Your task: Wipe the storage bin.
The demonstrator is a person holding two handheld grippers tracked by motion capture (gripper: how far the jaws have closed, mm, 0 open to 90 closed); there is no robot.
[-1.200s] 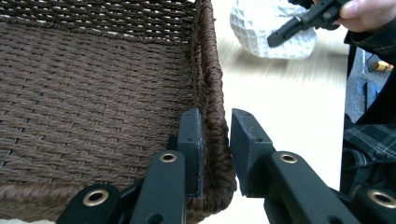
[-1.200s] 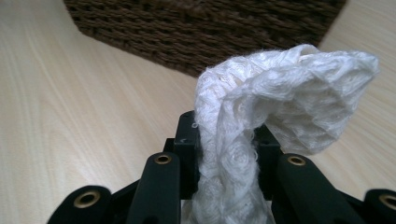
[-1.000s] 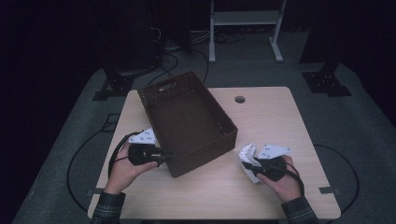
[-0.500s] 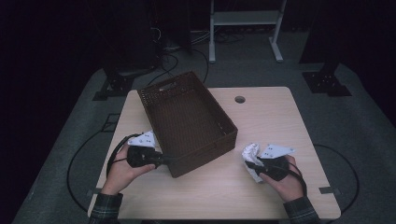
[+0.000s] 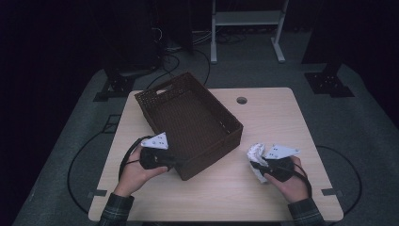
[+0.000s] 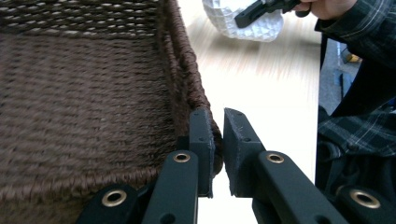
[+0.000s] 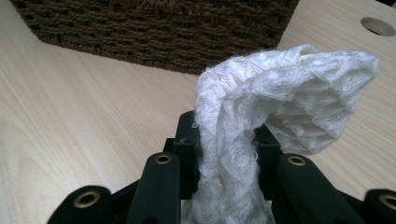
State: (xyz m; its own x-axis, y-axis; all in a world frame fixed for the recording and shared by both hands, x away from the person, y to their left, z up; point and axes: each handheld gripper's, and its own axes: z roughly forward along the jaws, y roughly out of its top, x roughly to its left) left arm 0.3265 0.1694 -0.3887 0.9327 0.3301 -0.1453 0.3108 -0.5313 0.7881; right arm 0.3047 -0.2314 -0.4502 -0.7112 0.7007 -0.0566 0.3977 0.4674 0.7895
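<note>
we hold the left gripper (image 6: 218,140) clenched on the near rim of the brown woven basket (image 5: 188,117), one jaw inside the wall and one outside. our right gripper (image 7: 226,140) grasps a white cloth (image 7: 280,93), which hangs just beside the basket on the wooden table (image 5: 263,113).

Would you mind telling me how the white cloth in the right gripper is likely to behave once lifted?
The white cloth probably flops: it already droops over the right gripper. It looks thin and light. Its open knit may snag on the basket.
</note>
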